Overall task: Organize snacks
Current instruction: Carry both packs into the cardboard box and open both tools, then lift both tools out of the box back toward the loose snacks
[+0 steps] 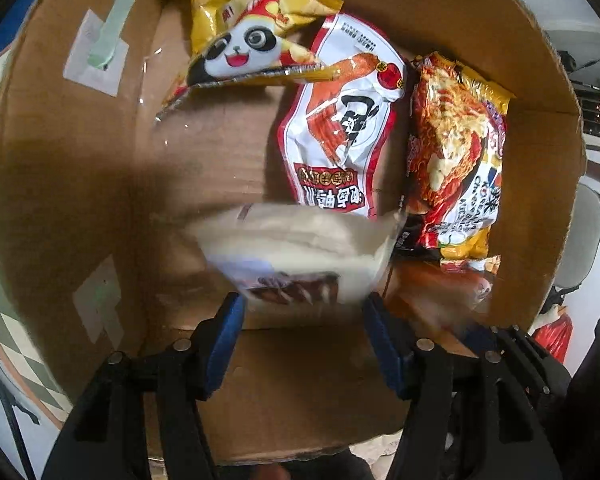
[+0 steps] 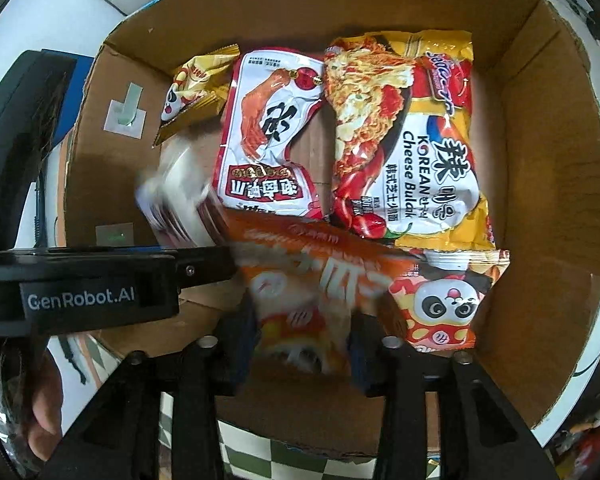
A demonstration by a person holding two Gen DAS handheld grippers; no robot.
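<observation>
A cardboard box (image 1: 72, 168) holds snack packs. In the left wrist view my left gripper (image 1: 302, 312) is open over a blurred white pack (image 1: 300, 252) that lies just beyond its blue pads. A yellow panda pack (image 1: 252, 40), a red-white pack (image 1: 340, 120) and a Korean cheese noodle pack (image 1: 456, 156) lie farther back. In the right wrist view my right gripper (image 2: 304, 344) is open around the near end of a blurred orange pack (image 2: 320, 280). The noodle pack (image 2: 404, 140), red-white pack (image 2: 268, 132), white pack (image 2: 176, 200) and an orange panda pack (image 2: 444, 300) lie around it.
The box walls (image 2: 548, 160) rise on all sides. The left gripper body (image 2: 80, 292) crosses the right wrist view at the left. A checkered green-white cloth (image 2: 268, 460) lies under the box. A red bag (image 1: 556, 336) sits outside at the right.
</observation>
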